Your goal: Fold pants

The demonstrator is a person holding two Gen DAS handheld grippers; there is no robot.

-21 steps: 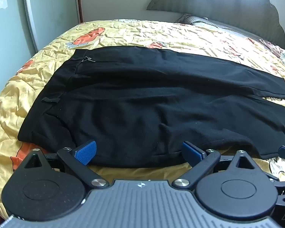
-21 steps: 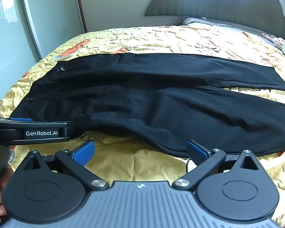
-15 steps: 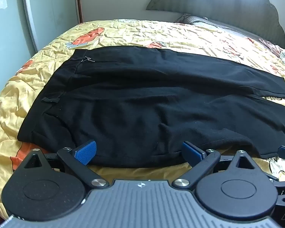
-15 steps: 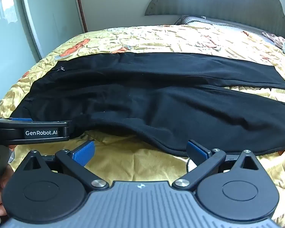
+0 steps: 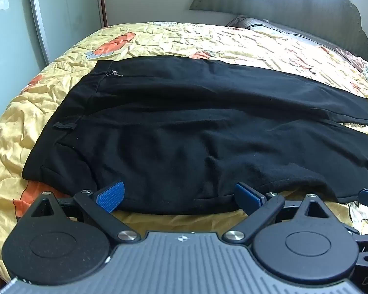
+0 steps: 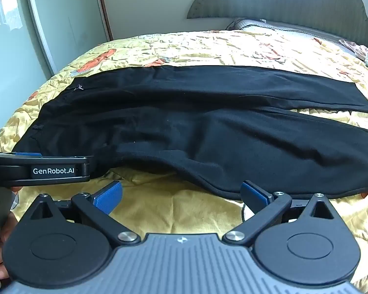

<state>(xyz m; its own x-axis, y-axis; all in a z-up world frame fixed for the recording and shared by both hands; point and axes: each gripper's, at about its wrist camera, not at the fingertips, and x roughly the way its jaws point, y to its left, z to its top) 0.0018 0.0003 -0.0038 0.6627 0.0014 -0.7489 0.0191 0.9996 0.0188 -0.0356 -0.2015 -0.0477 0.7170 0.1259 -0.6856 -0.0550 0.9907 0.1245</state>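
Pants [image 5: 184, 132] lie spread across the bed [image 5: 208, 41], waistband to the left and both legs running right, unchanged from the frames half a second earlier; neither gripper has shifted noticeably, so little has altered and the fold is judged not yet begun. Left gripper [image 5: 181, 194] stands open with its blue pads at the near edge of the seat, the fabric between them not pinched; right gripper [image 6: 184, 194] is likewise open, one pad at the near leg's edge, bare quilt between its fingers; a simultaneous pinch of that near edge seems the likely next requirement.
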